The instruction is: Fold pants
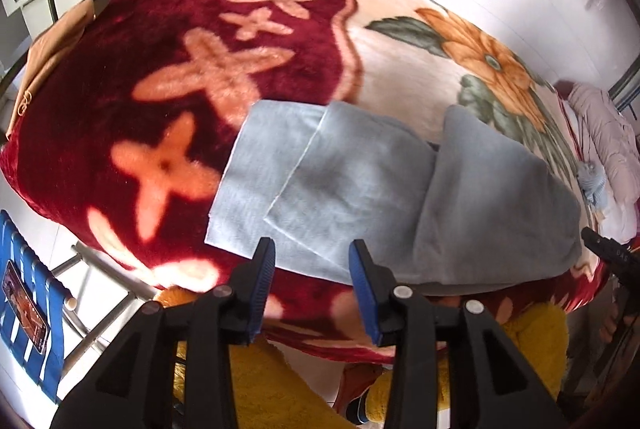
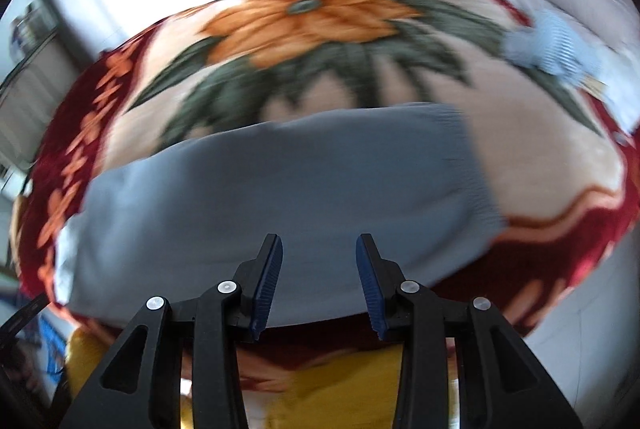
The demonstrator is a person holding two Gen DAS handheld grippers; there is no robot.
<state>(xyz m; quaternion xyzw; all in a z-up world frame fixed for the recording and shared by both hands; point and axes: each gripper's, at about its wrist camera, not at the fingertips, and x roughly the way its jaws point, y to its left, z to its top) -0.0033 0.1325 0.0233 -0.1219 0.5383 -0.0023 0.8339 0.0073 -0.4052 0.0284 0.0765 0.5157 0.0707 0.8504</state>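
The left gripper's [image 1: 312,261] fingers [image 1: 262,285] stand partly apart with nothing between them, hanging over the near edge of the grey pants [image 1: 360,197]. The right gripper's [image 2: 319,269] fingers [image 2: 268,281] are likewise partly apart and empty, above the same garment [image 2: 280,197], though that view is blurred.

The pants lie on the floral blanket [image 1: 168,41] that covers the bed, already doubled over: leg ends layered toward the blanket's dark red border, the thicker waist part toward its orange flower [image 1: 480,57]. A pink jacket [image 1: 600,133] sits well beyond the waist end.

The cloth looks like soft, light fleece or jersey: limp, not slippery, likely to sag and drag on the plush blanket. Judging from the stacked layers, the best hold is at the hem corners, pinching all layers together so none slides off.
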